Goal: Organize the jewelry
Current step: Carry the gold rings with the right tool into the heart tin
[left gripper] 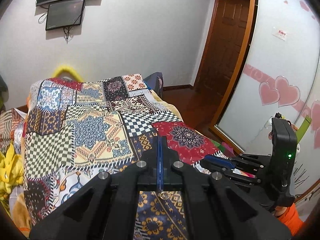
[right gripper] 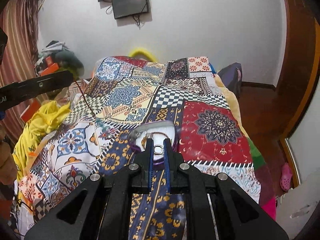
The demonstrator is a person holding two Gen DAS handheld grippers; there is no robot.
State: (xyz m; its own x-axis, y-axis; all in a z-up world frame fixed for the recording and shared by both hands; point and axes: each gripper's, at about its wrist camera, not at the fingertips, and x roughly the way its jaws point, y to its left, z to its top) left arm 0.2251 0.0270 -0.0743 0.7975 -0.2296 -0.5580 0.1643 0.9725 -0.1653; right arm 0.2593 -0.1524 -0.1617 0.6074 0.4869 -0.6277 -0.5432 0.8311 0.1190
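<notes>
The right gripper [right gripper: 159, 150] pinches a small ring [right gripper: 158, 149] at its fingertips directly above the clear box [right gripper: 138, 135] on the bedspread [right gripper: 216, 124], while the left gripper [left gripper: 160, 150], fingers pressed together on a thin cord [right gripper: 85, 98], hangs off to the left.

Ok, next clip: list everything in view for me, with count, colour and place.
patchwork bedspread: one, multicoloured, covering the bed.
jewelry dish: one, clear with purple rim, on the bedspread under the right tool.
ring: one, silver, between the right tool's fingers.
red cord: one, hanging from the left tool's tip.
small ring: one, silver, hanging below the left tool's shut fingers.
screens: two, black, on the white wall.
yellow cloth: one, left of the bed.
door: one, brown wood, far right.
heart-decorated wardrobe: one, white and pink, right.
left tool: black, blue pads, shut.
right tool: black, blue pads, around the ring.
</notes>
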